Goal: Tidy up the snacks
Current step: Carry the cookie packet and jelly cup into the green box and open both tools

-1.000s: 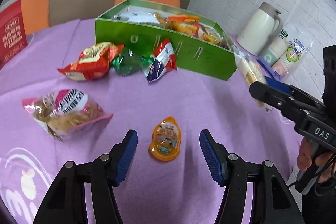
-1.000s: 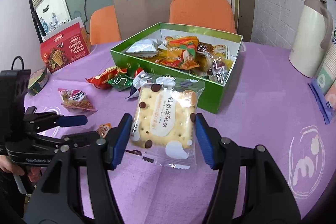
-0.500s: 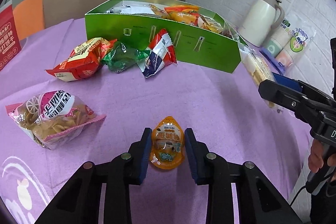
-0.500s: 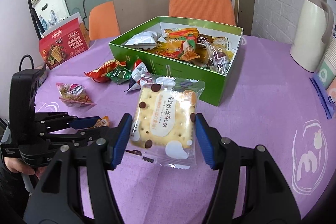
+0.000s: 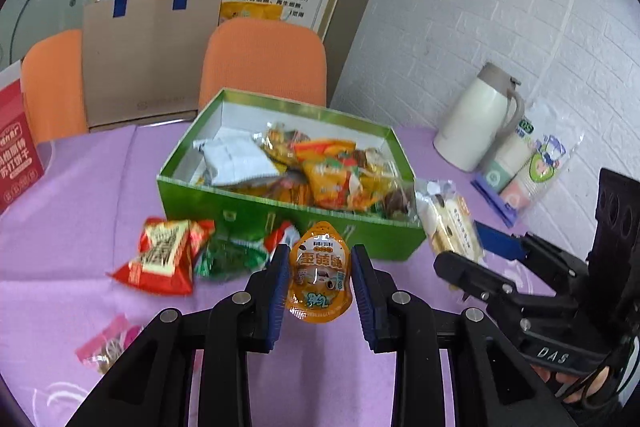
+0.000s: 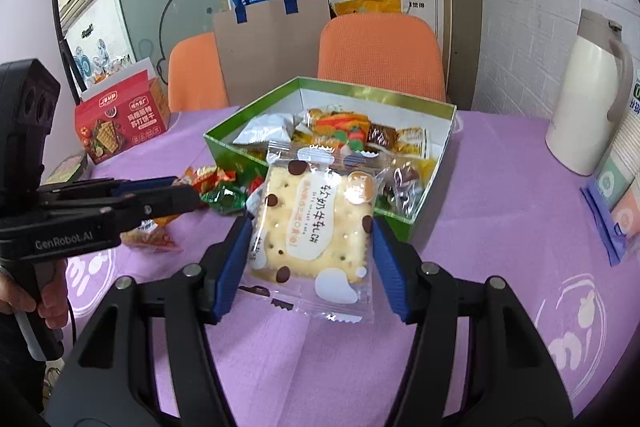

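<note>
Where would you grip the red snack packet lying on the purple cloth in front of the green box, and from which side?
Judging by its pose, grip the red snack packet across its puffed middle, coming down from above. It lies flat on the purple cloth, and a green packet crowds its right edge, so closing the fingers across its near and far sides looks safest.

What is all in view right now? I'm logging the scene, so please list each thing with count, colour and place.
green box: 1, green, table centre, holding mixed snacks
orange pouch: 1, orange, in left gripper
cracker packet: 1, cream, clear wrap, in right gripper
red snack bag: 1, red, table before box
green snack bag: 1, green, beside red bag
thermos: 1, white, table's right
red carton: 1, red, table's left
chairs: 2, orange, behind table
left gripper: shut on pouch
right gripper: shut on packet
</note>
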The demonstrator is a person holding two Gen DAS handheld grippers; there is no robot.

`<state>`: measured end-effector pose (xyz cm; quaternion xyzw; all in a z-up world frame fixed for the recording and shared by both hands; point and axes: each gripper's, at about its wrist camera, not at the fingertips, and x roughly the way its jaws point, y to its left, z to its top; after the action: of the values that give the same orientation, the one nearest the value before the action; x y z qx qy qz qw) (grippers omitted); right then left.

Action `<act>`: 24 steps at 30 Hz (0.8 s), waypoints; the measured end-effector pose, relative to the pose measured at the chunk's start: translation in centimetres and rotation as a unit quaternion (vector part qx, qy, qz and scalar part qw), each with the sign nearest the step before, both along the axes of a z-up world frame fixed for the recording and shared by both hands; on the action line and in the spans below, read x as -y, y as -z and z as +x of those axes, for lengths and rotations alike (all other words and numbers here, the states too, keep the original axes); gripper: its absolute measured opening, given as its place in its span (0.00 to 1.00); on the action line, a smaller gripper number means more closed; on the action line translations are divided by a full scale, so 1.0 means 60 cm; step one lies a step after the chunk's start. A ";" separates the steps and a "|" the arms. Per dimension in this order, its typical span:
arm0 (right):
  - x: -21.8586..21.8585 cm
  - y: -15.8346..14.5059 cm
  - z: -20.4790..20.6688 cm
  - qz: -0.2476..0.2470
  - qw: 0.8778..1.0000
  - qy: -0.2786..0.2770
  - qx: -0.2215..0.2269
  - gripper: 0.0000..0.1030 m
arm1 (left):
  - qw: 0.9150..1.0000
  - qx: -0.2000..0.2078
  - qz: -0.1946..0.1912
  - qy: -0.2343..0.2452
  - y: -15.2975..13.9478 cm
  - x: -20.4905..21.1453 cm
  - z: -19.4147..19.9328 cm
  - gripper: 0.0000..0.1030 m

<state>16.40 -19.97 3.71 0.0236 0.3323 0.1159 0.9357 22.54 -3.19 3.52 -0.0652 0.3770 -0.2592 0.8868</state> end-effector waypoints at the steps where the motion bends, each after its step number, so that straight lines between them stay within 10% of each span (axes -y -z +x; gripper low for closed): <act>1: 0.002 -0.006 0.011 -0.002 1.000 0.004 0.007 0.60 | 1.000 0.002 -0.003 -0.006 -0.008 0.004 0.019 0.30; 11: 0.035 -0.004 0.147 0.006 0.998 0.050 0.031 0.60 | 0.999 -0.005 -0.011 -0.043 -0.011 0.036 0.160 0.32; 14: 0.038 0.028 0.177 0.010 0.999 0.043 0.007 0.74 | 0.999 -0.012 -0.009 -0.049 0.016 0.037 0.171 0.84; 17: 0.037 0.049 0.179 -0.011 0.999 0.048 -0.004 0.93 | 0.998 -0.012 -0.010 -0.060 0.041 0.028 0.170 0.89; 24: 0.036 0.047 0.158 -0.017 0.998 0.056 -0.006 0.93 | 0.996 -0.039 -0.013 -0.074 0.052 0.004 0.157 0.89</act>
<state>25.91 -22.12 0.89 0.0274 0.3376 0.0575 0.9391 31.98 -3.43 0.40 -0.1145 0.4021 -0.1950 0.8872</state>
